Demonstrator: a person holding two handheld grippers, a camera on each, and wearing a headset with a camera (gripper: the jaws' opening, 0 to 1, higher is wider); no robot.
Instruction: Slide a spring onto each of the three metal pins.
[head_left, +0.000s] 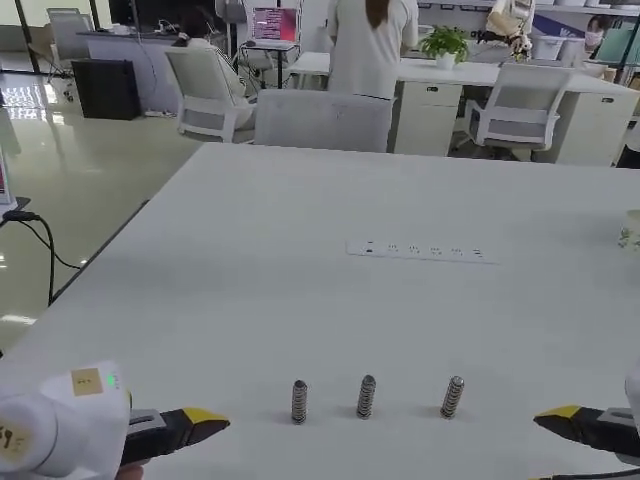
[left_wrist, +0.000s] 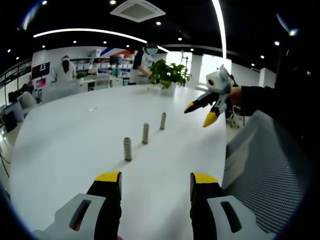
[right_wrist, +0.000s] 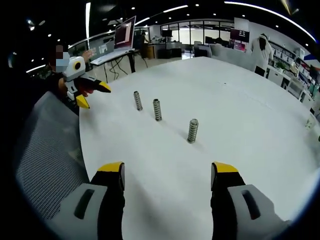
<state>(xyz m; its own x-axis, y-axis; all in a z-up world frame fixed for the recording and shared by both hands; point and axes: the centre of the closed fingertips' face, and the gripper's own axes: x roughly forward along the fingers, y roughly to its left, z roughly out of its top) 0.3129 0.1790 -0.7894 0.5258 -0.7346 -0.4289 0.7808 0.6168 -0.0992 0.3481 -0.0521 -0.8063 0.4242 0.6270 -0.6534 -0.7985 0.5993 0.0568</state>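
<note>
Left hand-held gripper (left_wrist: 155, 177): is hovering over the near bench (head_left: 300, 260) edge, jaws wide apart, holding nothing.
Right hand-held gripper (right_wrist: 167, 168): is hovering likewise, jaws wide apart, holding nothing.
Springs: left spring (head_left: 299, 401), middle spring (head_left: 366, 396) and right spring (head_left: 452, 396) are standing upright in a row between both.

Nothing can be read for certain. The yellow sticker (head_left: 86, 381) on the white body of the left gripper (head_left: 212, 425) is too small to make out, and the dark marks (head_left: 10, 437) beside it are cut off and blurred. The pink screen of the monitor (head_left: 274, 22) and the markings on the power strip (head_left: 420, 251) are illegible
</note>
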